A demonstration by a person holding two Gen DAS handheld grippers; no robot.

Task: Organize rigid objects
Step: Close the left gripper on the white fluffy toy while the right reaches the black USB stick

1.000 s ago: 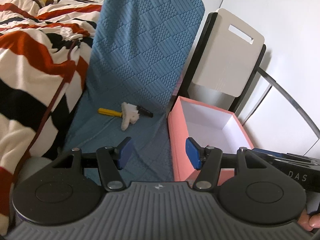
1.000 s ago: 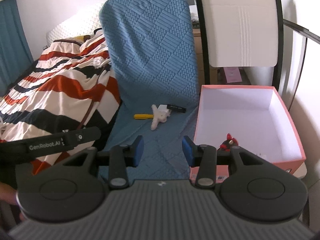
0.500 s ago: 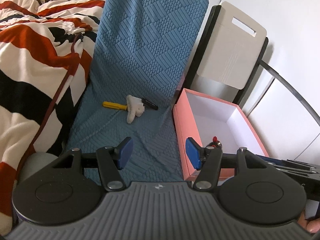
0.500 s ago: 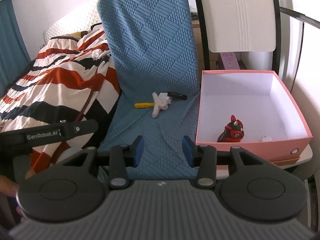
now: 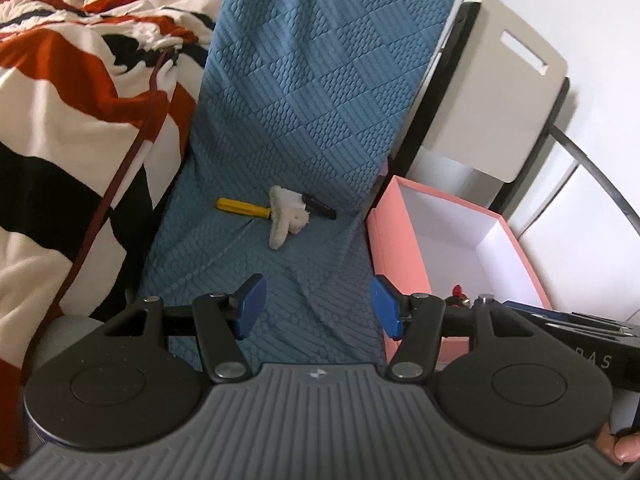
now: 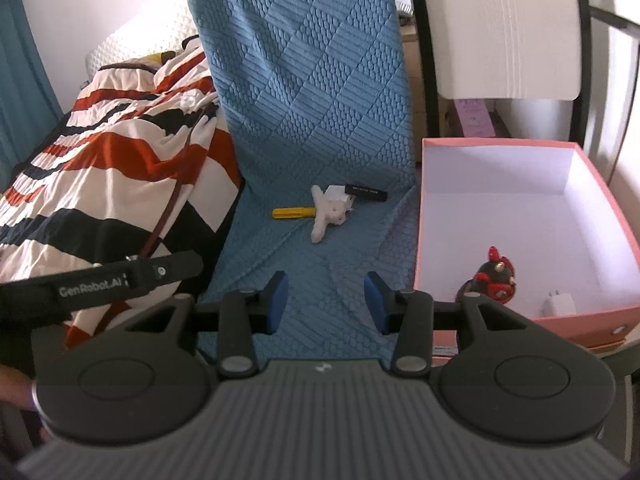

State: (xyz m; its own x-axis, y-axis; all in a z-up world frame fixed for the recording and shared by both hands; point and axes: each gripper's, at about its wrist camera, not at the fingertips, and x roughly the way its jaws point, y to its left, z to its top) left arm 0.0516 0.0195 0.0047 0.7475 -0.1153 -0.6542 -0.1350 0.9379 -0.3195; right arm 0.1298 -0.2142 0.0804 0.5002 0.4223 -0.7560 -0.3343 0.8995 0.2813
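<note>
A yellow-handled tool (image 5: pixel 242 208) (image 6: pixel 293 212), a white toy (image 5: pixel 286 216) (image 6: pixel 329 213) and a black marker (image 5: pixel 319 206) (image 6: pixel 366 192) lie together on the blue quilted chair seat (image 5: pixel 280 280). A pink box (image 5: pixel 404 240) (image 6: pixel 520 144) stands to the right. It holds a red-and-black figure (image 6: pixel 493 275) and a small white plug (image 6: pixel 559 304). My left gripper (image 5: pixel 318 306) and right gripper (image 6: pixel 325 298) are both open and empty, above the seat's front, short of the objects.
A striped red, black and white blanket (image 5: pixel 72 120) (image 6: pixel 112 168) covers the bed on the left. A white board (image 5: pixel 492 92) (image 6: pixel 504 28) leans behind the box. The other gripper's body shows at the right edge of the left wrist view (image 5: pixel 580 344) and at the left in the right wrist view (image 6: pixel 100 284).
Both grippers have risen and tilted down a little, so more of the box's inside shows. The objects on the seat have not moved. Both grippers stay open.
</note>
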